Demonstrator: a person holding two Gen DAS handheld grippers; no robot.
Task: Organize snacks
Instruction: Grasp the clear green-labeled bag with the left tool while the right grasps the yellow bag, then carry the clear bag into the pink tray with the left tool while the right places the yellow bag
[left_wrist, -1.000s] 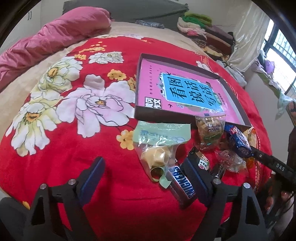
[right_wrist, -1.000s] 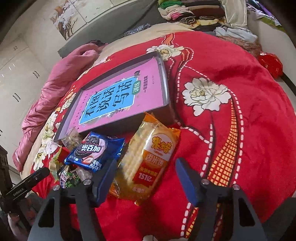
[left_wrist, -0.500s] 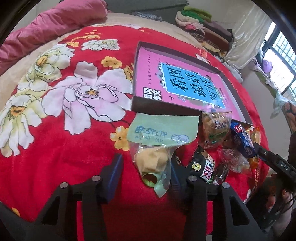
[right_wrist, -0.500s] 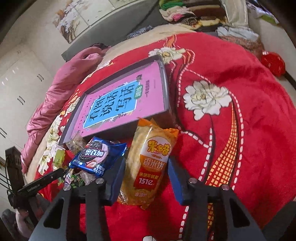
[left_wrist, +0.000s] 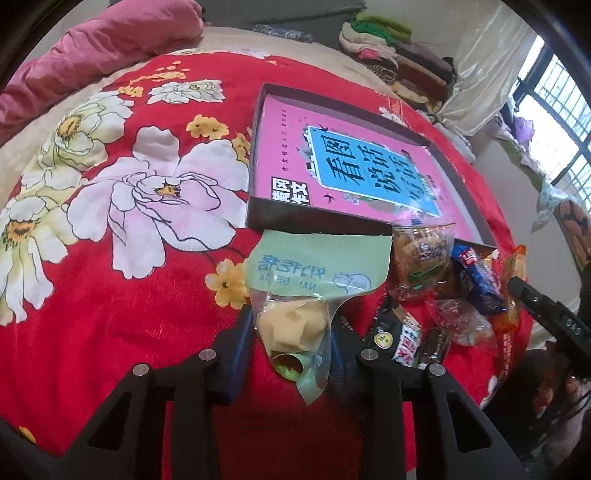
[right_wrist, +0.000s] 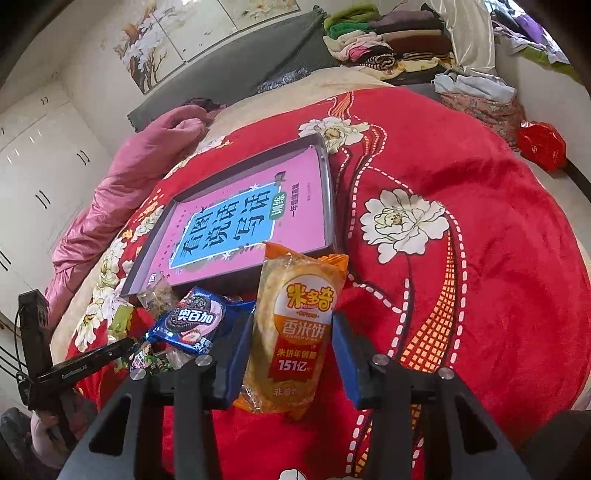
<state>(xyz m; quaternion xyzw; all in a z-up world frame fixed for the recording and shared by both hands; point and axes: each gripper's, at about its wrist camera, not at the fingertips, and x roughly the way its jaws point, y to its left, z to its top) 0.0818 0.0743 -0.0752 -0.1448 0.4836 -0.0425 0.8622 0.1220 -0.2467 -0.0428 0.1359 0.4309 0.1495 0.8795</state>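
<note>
A: Where is the green-topped snack bag (left_wrist: 314, 295)?

B: On the red floral blanket (left_wrist: 122, 280), just in front of the dark tray (left_wrist: 317, 218), its green header touching the tray's near wall. The left hand-held gripper (left_wrist: 291, 343) has its fingers on either side of the bag's clear lower half, with the yellow pastry between them. They look pressed against the plastic, pinching the bag.

A: And the right one?

B: The right hand-held gripper (right_wrist: 290, 350) straddles the orange rice cracker pack (right_wrist: 295, 332), which lies lengthwise with its far end overlapping the tray (right_wrist: 328, 195) corner. The left finger is against the pack; a sliver of blanket (right_wrist: 461, 258) shows beside the right finger, so the fingers are spread around it, not clamped.

A: What sits between the two?

B: A loose heap: a blue cookie packet (right_wrist: 192, 325) beside the rice crackers, a clear bag of brown snacks (left_wrist: 421, 258) leaning on the tray's edge, and a dark packet (left_wrist: 397, 332) next to the left gripper.

A: Inside the tray?

B: A pink book (left_wrist: 354, 170) with a blue title panel, lying flat.

A: Beyond that?

B: A pink quilt (left_wrist: 92, 48) bunched at the head of the bed, and folded clothes (right_wrist: 388, 40) stacked at the far side.
</note>
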